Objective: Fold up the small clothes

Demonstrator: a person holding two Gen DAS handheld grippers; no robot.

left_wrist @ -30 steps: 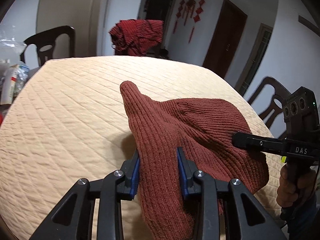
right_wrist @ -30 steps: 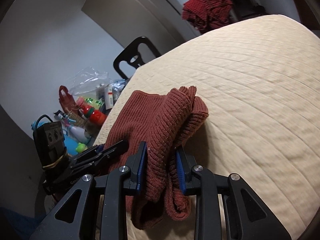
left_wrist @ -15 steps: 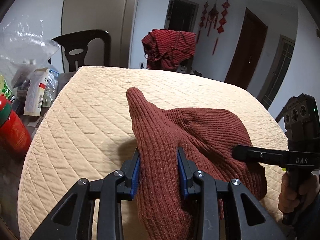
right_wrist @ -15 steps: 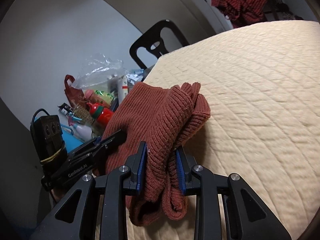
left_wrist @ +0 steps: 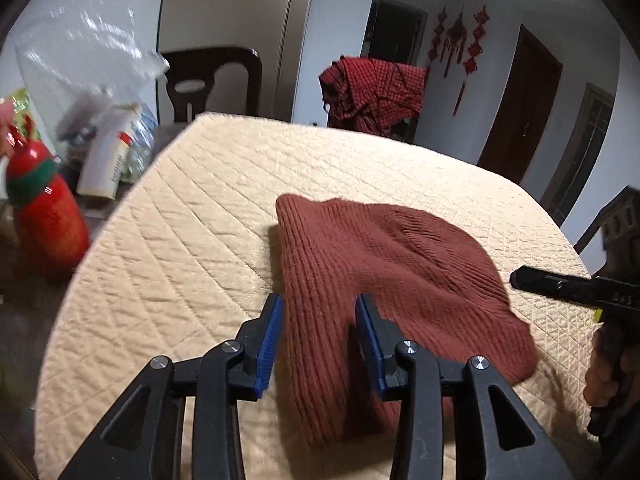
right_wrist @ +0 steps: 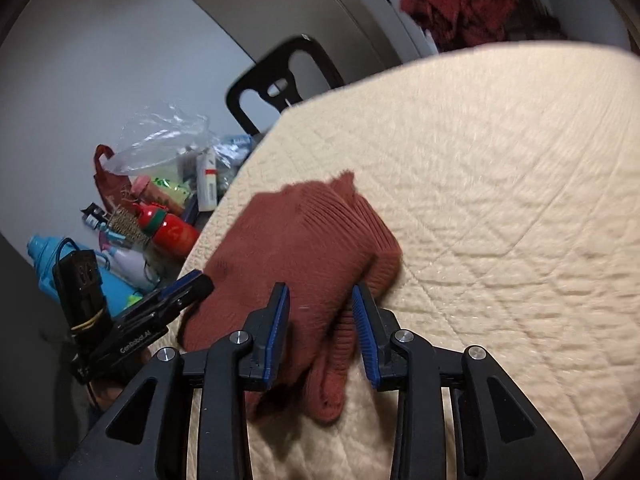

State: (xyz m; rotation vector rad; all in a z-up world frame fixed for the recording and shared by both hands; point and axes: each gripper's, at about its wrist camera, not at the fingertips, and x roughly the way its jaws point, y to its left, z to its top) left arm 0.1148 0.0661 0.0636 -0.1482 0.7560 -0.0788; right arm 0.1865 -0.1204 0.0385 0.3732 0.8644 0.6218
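A rust-brown ribbed knit garment (left_wrist: 384, 264) lies folded on the cream quilted table (left_wrist: 192, 240). My left gripper (left_wrist: 319, 320) is open, its blue pads on either side of the garment's near left edge. My right gripper (right_wrist: 320, 312) is also open, straddling the garment's (right_wrist: 304, 240) other edge, which rests on the quilt. The right gripper also shows at the right of the left wrist view (left_wrist: 560, 284). The left gripper shows at the left of the right wrist view (right_wrist: 176, 292).
A red bottle (left_wrist: 44, 216), a white carton (left_wrist: 104, 164) and a plastic bag (left_wrist: 80, 60) crowd the table's left side. Black chairs (left_wrist: 216, 80) stand around the table. A red checked cloth (left_wrist: 372, 96) hangs over a far chair.
Both grippers lowered the lifted garment onto the quilt and opened wider, letting it go. The garment now lies flatter.
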